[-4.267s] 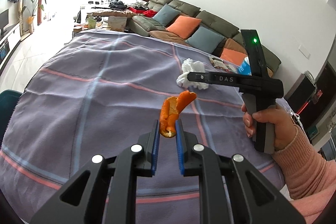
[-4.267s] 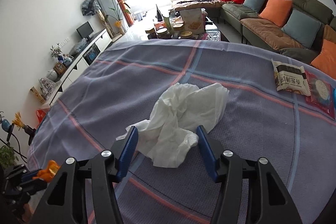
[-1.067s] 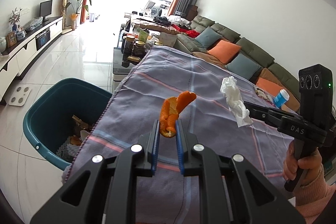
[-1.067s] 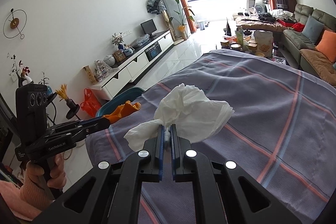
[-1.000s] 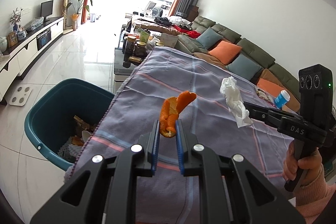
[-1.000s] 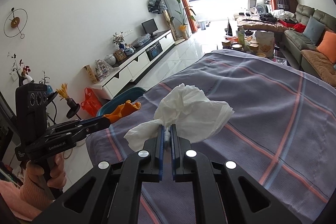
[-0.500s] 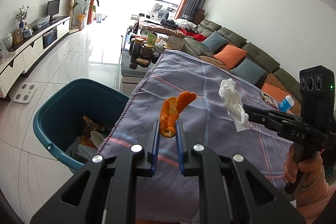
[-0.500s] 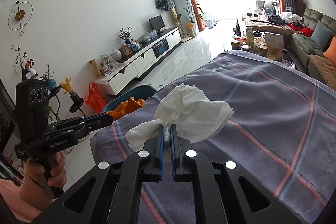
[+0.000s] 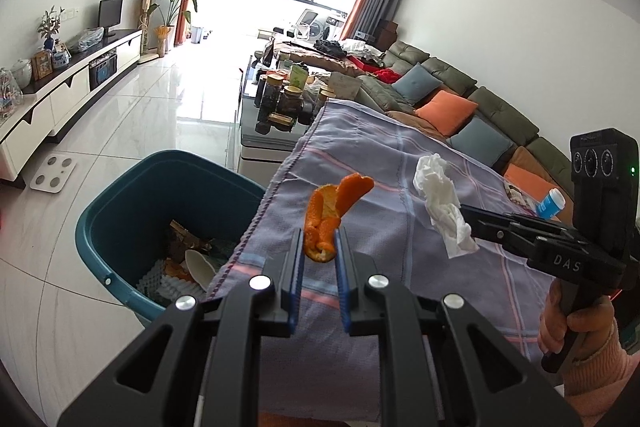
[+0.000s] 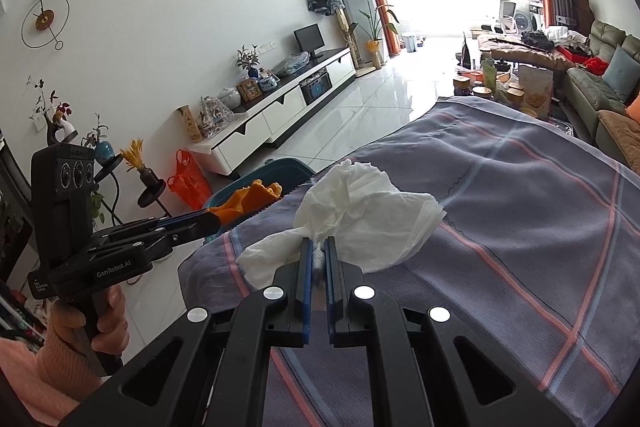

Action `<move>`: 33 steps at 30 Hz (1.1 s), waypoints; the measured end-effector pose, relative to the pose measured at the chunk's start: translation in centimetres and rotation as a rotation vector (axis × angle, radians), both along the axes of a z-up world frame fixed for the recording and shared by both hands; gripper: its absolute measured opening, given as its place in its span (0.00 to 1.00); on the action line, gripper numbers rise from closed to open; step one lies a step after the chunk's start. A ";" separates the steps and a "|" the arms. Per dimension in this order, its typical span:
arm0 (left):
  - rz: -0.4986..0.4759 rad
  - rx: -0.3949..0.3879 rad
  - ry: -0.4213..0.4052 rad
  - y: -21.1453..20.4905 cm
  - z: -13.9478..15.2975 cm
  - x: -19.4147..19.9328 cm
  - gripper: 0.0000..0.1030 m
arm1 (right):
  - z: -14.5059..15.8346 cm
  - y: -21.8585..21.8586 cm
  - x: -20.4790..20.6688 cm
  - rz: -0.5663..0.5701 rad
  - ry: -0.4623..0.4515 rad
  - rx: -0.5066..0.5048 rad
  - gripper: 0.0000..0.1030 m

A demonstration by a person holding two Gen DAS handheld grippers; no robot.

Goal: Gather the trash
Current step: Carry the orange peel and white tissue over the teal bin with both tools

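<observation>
Left gripper (image 9: 318, 251) clamped on a curled strip of orange peel (image 9: 330, 217), blue pads pinching its lower end, the rest sticking up above the fingertips. Held in the air near the table's left edge, above the purple-grey checked tablecloth (image 9: 384, 227), with the teal bin (image 9: 120, 227) on the floor just beside that edge. In the bin: a white spoon-like piece, crumpled wrappers, some orange scraps (too jumbled to sort further).

Right gripper (image 10: 316, 247) closed tight on a crumpled white tissue (image 10: 360, 211), the wad bulging out above and to both sides of the narrow gap. Seen from the left wrist view, hanging over the cloth to the right of the peel, apart from it, gripped by a hand (image 9: 568, 323) in a pink sleeve.

Further out: a small blue-and-white bottle (image 9: 550, 203) and a flat packet at the far right of the table, a low glass table with jars, a green sofa (image 9: 460, 95) with orange and blue cushions, a white TV cabinet (image 10: 280, 107) along the opposite wall, bright windows at the end.
</observation>
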State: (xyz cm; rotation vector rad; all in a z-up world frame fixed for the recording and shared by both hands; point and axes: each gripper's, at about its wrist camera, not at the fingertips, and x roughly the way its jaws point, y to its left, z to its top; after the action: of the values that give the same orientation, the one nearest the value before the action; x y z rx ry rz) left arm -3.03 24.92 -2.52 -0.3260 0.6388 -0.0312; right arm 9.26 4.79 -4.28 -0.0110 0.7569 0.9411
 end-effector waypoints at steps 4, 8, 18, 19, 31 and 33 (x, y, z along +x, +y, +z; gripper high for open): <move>0.013 -0.002 -0.002 0.5 0.0 -0.2 0.15 | -0.1 0.5 0.0 0.009 -0.002 -0.004 0.06; 0.025 -0.001 -0.002 0.8 0.0 -0.3 0.15 | -0.1 1.0 0.0 0.017 -0.001 -0.006 0.06; 0.049 0.000 -0.002 1.5 0.2 -0.7 0.15 | -0.2 2.2 0.1 0.046 -0.005 -0.012 0.06; 0.052 -0.001 -0.002 1.6 0.2 -0.7 0.15 | -0.2 2.3 0.1 0.048 -0.004 -0.012 0.06; 0.091 -0.003 -0.002 2.8 0.2 -1.2 0.15 | -0.2 3.6 0.2 0.071 -0.009 -0.018 0.06; 0.094 -0.005 -0.001 2.8 0.2 -1.2 0.15 | -0.3 3.8 0.2 0.075 -0.007 -0.019 0.06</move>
State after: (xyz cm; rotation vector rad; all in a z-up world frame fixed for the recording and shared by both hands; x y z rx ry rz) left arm -4.26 27.75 -2.31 -0.3605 0.6219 0.0573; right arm 9.47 8.61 -4.59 -0.0597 0.7630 1.0051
